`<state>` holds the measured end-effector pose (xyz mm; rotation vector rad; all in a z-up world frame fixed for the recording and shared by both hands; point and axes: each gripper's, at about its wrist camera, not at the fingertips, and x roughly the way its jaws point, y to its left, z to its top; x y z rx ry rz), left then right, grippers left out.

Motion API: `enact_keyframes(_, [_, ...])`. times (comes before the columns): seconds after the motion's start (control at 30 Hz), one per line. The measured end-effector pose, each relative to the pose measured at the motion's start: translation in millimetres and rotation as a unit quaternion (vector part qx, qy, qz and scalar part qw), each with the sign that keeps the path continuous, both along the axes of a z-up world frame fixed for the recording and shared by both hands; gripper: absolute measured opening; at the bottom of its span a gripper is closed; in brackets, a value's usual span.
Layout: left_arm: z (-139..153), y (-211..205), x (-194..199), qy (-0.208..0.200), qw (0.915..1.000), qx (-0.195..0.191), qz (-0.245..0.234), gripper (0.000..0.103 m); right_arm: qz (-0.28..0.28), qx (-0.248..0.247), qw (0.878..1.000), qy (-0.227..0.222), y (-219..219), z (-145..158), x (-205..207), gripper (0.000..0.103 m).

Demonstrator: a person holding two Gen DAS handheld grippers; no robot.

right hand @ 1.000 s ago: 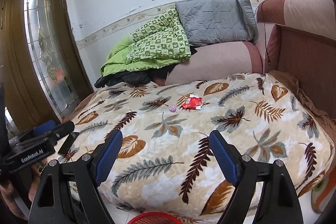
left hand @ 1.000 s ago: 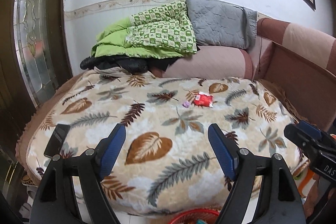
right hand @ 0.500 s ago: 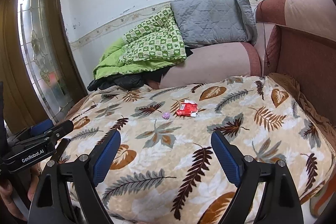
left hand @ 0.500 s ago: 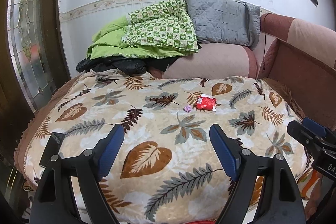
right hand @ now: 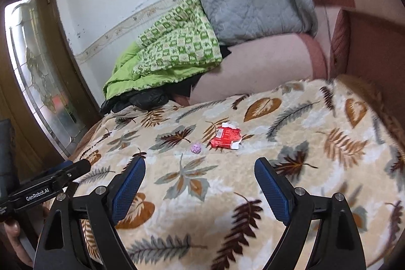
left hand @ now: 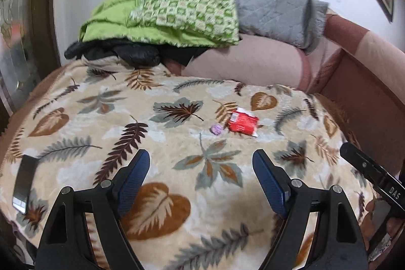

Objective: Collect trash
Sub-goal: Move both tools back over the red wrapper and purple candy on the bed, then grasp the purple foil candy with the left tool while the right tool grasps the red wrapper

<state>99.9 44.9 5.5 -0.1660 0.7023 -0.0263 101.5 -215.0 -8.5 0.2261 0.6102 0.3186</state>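
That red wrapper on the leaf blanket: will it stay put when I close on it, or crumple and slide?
The red wrapper looks torn open, flat and empty, so probably light and floppy; expect it to crumple. It lies on the plush blanket, which likely limits sliding, though the pile may hinder getting under an edge.

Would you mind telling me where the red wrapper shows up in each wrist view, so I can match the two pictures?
Left wrist view: the red wrapper lies right of centre on the leaf-print blanket, beyond the open left claw.
Right wrist view: the red wrapper lies near centre, beyond the open right claw.
Shared landmark: the small purple scrap just left of the wrapper in both.
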Motion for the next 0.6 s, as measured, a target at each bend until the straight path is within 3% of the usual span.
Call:
enact_keyframes(0.2, [-36, 13, 76, 0.027, 0.9988, -0.039, -0.014, 0.082, 0.025, 0.019, 0.998, 0.047, 6, -36, 78, 0.086])
enact_keyframes(0.3, [-49, 12, 104, 0.03, 0.9988, -0.029, -0.025, 0.082, 0.026, 0.006, 0.998, 0.057, 8, -59, 115, 0.082])
enact_keyframes(0.43, [-64, 1, 132, 0.028, 0.9986, -0.011, -0.043, 0.082, 0.03, 0.039, 0.996, 0.08, 1, -87, 150, 0.08])
enact_keyframes(0.6, [-93, -14, 171, 0.056, 0.9945, -0.024, -0.086, 0.082, 0.032, 0.036, 0.994, 0.101, -4, -122, 198, 0.065])
